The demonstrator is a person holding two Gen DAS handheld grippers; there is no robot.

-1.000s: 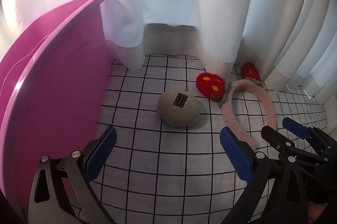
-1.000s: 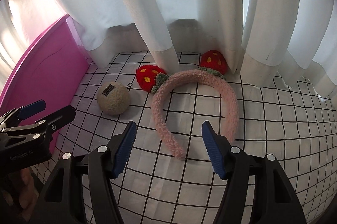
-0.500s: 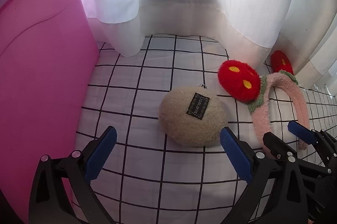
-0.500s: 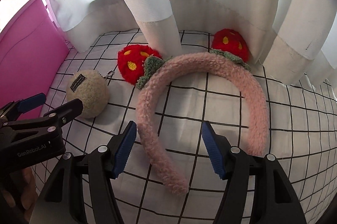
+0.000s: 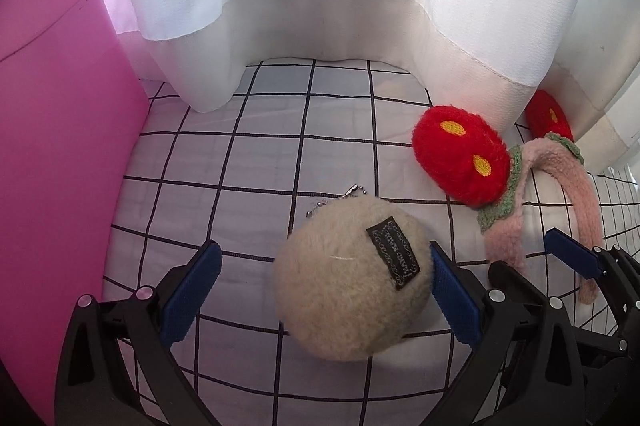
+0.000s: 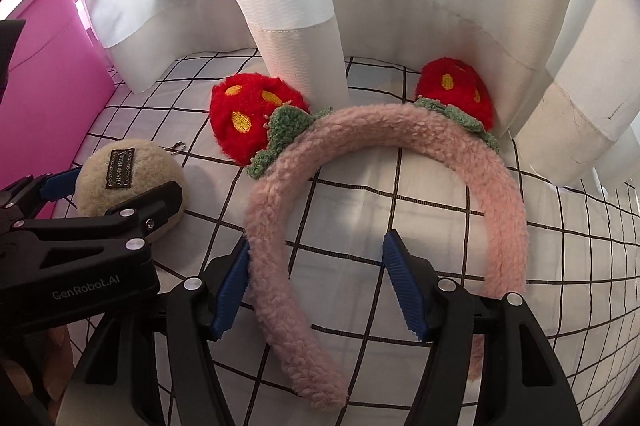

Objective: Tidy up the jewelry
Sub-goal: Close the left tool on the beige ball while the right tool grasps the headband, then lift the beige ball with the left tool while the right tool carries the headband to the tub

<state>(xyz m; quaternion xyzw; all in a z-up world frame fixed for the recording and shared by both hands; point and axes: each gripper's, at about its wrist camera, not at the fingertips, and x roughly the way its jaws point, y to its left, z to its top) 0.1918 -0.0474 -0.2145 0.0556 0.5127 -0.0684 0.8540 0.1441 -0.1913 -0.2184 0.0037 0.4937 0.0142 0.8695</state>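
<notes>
Both grippers have descended toward the checked cloth [image 5: 256,153], so grasps look imminent. Left gripper [image 5: 320,298]: jaws apart, straddling the beige plush ball [image 5: 344,290], right pad touching it. Right gripper [image 6: 320,290]: jaws apart around the pink headband [image 6: 280,290]'s left arm, at the ball's 3 o'clock.

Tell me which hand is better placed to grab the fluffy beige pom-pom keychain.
Left. The left gripper is open with the pom-pom keychain between its fingers, one pad beside it. The right gripper is open astride one side of the pink strawberry headband, away from the keychain.
</notes>
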